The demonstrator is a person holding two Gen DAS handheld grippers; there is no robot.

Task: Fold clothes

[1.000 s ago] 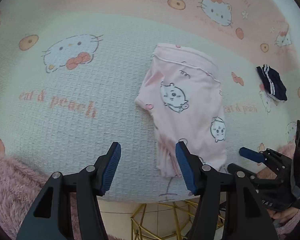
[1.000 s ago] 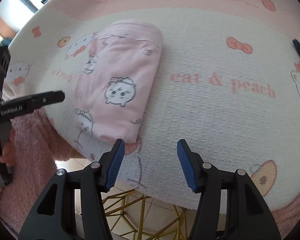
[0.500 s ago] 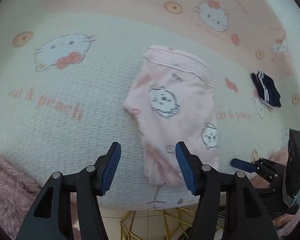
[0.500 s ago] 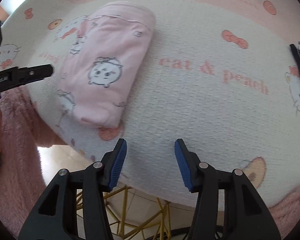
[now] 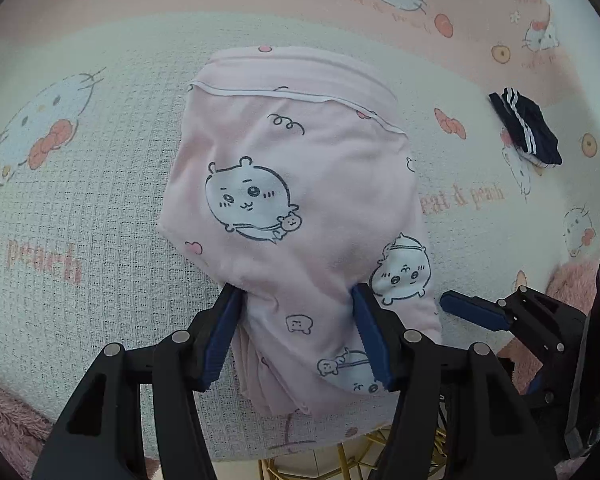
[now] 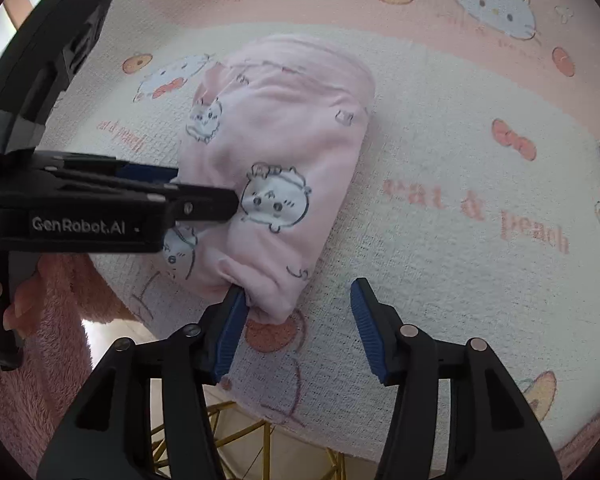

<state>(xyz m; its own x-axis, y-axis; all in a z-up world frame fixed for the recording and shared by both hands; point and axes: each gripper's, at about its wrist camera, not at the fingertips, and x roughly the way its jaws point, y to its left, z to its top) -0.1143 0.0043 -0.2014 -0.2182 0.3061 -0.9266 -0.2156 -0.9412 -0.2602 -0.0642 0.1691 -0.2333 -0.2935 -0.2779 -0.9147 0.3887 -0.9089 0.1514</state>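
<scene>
A folded pink garment (image 5: pixel 300 184) printed with cartoon animals lies on the Hello Kitty tablecloth (image 5: pixel 100 208), its near end at the table's front edge. My left gripper (image 5: pixel 298 334) is open and low over that near end, one pad at the garment's left edge and the other resting on the cloth. The right wrist view shows the garment (image 6: pixel 284 152) from its other side. My right gripper (image 6: pixel 298 320) is open, its left pad touching the garment's near corner and its right pad over bare tablecloth. The left gripper's fingers (image 6: pixel 204 204) reach in from the left.
A small folded navy item with white stripes (image 5: pixel 526 132) lies at the far right of the table. Gold table legs (image 6: pixel 236 432) show under the front edge. A person's hand (image 6: pixel 16 296) and a fluffy pink sleeve (image 6: pixel 60 344) are at the left.
My left gripper has come down and forward, so the garment's near end now lies between its jaws. My right gripper has shifted left to the garment's near corner.
</scene>
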